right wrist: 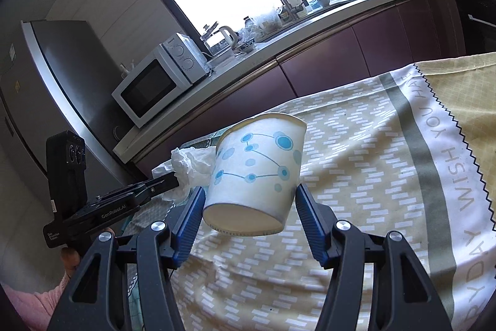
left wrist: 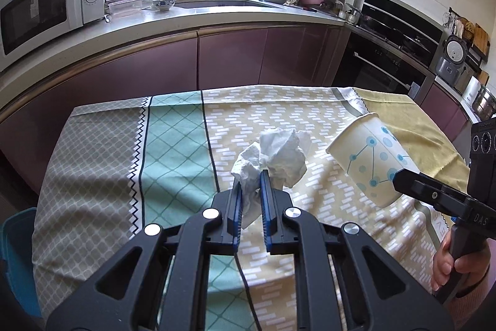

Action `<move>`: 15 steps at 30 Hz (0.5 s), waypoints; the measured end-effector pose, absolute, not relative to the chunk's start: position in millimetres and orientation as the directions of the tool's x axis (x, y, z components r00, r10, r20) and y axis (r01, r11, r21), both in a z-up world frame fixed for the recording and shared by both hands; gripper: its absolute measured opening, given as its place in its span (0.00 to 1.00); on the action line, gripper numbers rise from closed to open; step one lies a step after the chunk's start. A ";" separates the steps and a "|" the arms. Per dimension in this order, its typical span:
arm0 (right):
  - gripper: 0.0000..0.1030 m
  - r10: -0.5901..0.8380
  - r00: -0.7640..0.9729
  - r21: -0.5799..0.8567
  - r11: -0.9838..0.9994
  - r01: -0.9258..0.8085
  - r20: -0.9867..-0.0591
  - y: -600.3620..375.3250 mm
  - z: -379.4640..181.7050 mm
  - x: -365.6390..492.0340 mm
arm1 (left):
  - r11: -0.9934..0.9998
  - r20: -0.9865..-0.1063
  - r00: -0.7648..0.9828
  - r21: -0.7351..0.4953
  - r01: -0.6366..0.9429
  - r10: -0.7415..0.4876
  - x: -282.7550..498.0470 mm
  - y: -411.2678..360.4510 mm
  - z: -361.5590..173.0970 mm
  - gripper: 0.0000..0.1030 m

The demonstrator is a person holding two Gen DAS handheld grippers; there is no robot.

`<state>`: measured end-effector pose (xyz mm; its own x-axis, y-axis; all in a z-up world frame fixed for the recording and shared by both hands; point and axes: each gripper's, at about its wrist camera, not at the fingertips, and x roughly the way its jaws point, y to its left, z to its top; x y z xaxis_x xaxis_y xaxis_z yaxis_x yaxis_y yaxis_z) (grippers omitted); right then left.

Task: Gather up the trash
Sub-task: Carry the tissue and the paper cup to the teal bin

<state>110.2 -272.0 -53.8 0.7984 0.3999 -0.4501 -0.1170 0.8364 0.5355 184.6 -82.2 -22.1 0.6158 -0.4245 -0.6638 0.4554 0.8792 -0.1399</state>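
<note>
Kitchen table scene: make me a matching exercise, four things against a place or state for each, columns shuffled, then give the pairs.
Things:
1. crumpled tissue
2. paper cup
3. microwave
4. tablecloth

Places or states:
A. on the counter, door shut
B. pinched in the left tool
C. spread over the table, patterned in panels
D. tilted, between the fingers of the right tool

Pairs: 1-B, 2-D, 3-A, 4-C
</note>
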 end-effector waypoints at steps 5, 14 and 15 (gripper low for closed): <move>0.56 0.426 0.790 0.522 0.838 -0.160 -0.442 -250.2 -48.9 104.5 | 0.892 -0.654 0.637 -0.136 0.432 -0.408 166.6 -56.4 -18.9 0.11; 0.56 0.475 0.761 0.517 0.828 -0.217 -0.442 -215.5 -48.0 102.3 | 0.913 -0.641 0.666 -0.152 0.378 -0.383 146.9 -14.4 -15.5 0.11; 0.56 0.479 0.758 0.516 0.827 -0.223 -0.442 -212.7 -48.1 101.6 | 0.916 -0.639 0.670 -0.152 0.371 -0.378 144.8 -10.5 -14.9 0.11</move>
